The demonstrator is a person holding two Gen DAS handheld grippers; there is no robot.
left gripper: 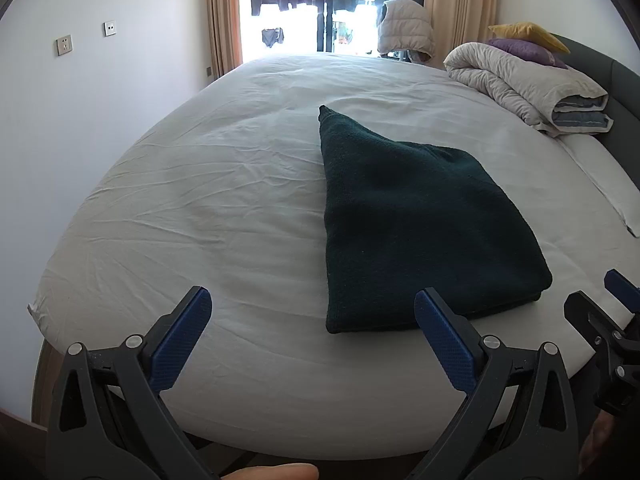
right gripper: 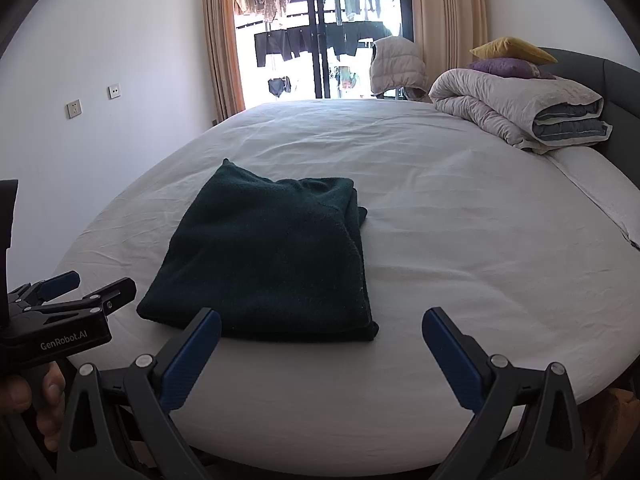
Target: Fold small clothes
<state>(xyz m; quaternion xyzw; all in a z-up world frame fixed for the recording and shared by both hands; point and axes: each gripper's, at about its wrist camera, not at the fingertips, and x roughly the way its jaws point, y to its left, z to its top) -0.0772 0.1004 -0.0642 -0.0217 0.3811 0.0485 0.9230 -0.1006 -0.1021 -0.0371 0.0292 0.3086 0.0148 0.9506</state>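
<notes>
Left tool (left gripper: pixel 312 312) spread wide, holding nothing, hovering over the near edge of the bed (left gripper: pixel 200 208). Right tool (right gripper: pixel 322 334) likewise spread wide and empty, just beside the left one. Folded dark green garment (left gripper: pixel 416 216) lying flat on the white sheet, straight ahead between both tools: ahead and right of the left tool, its near corner behind that tool's right finger; ahead and left of the right tool. Farther off, to the right, a rolled grey quilt (right gripper: pixel 520 108) with yellow and purple pillows (right gripper: pixel 512 60) on top. Beyond the bed, curtains (right gripper: pixel 222 36) and a window.
</notes>
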